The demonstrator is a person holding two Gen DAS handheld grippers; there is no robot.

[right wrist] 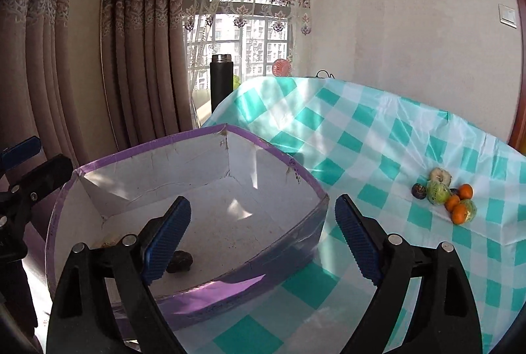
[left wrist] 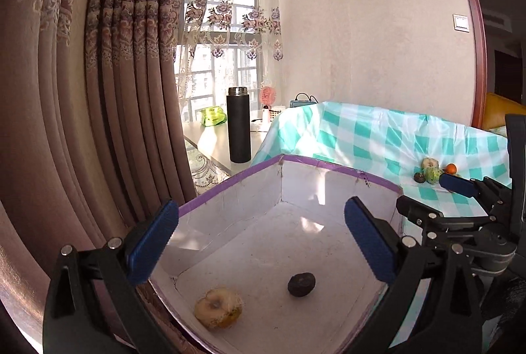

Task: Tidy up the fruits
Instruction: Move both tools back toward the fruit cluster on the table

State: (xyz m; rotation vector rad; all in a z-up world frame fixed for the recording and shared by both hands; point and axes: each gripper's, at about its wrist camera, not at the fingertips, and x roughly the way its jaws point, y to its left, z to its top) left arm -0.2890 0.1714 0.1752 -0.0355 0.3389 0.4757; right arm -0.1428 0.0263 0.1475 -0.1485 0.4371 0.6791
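A white box with a purple rim (left wrist: pixel 230 186) (right wrist: pixel 148 147) stands at the left end of the table. On its floor lie a pale yellow fruit (left wrist: pixel 218 308) and a dark round fruit (left wrist: pixel 301 285) (right wrist: pixel 180 260). My left gripper (left wrist: pixel 261 239) hangs open and empty over the box. My right gripper (right wrist: pixel 263 235) is open and empty above the box's right wall; one of its blue pads (left wrist: pixel 457 184) shows in the left wrist view. A small pile of fruit (right wrist: pixel 443 196) (left wrist: pixel 432 171) sits on the cloth to the right: oranges, a green one, a pale one and a dark one.
A teal-and-white checked tablecloth (right wrist: pixel 361 130) covers the table. Behind the box a black flask (left wrist: pixel 239 124), a green packet (left wrist: pixel 213 116) and a pink fan (left wrist: pixel 268 96) stand on a white side table. Heavy curtains (left wrist: pixel 115 91) hang at the left, close to the box.
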